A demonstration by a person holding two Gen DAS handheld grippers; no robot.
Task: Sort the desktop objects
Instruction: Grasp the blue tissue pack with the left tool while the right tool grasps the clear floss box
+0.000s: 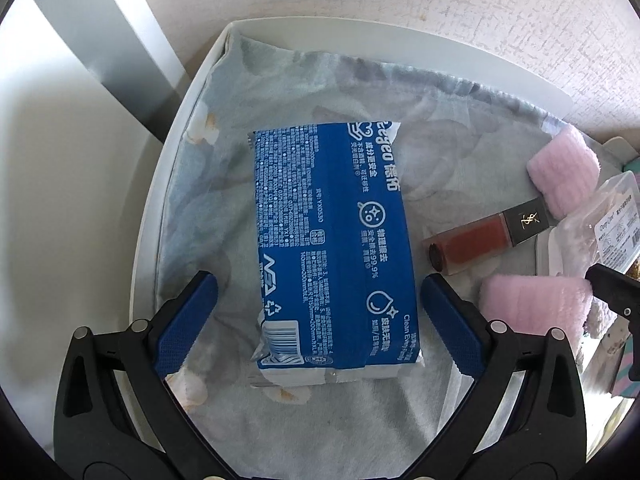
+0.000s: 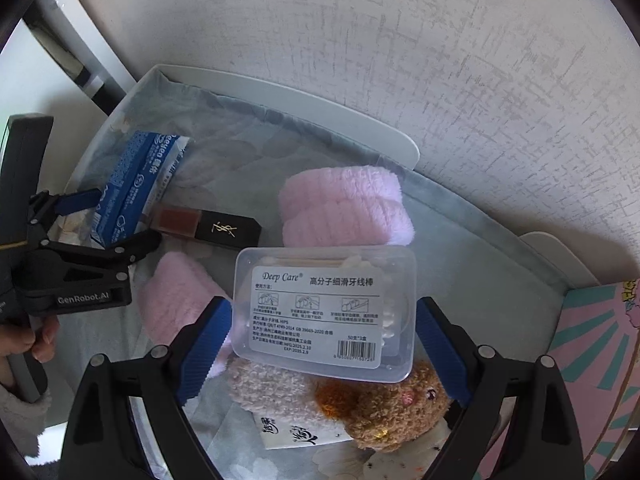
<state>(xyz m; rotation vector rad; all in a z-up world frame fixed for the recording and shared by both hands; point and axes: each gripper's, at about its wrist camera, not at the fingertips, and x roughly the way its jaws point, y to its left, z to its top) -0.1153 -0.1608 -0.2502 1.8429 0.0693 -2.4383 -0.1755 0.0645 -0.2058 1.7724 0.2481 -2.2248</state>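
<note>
Your left gripper [image 1: 318, 320] hangs open astride the blue wipes pack [image 1: 334, 248], lipstick [image 1: 488, 236] at its three o'clock; your right gripper [image 2: 322, 346], jaws wide, straddles the clear floss box [image 2: 326, 308] without touching it, pink wristbands [image 2: 346, 210] at twelve.

We take this for a home, likely a bedroom or dressing corner: a white tray [image 1: 160, 216] lined with a flowered cloth [image 1: 320, 92] holds a lipstick [image 2: 208, 229], pink fluffy wristbands [image 2: 346, 208], a pack of wet wipes [image 1: 332, 248], a box of floss picks [image 2: 324, 308] and a small plush bear [image 2: 394, 404], against a textured papered wall [image 2: 400, 60].
</note>
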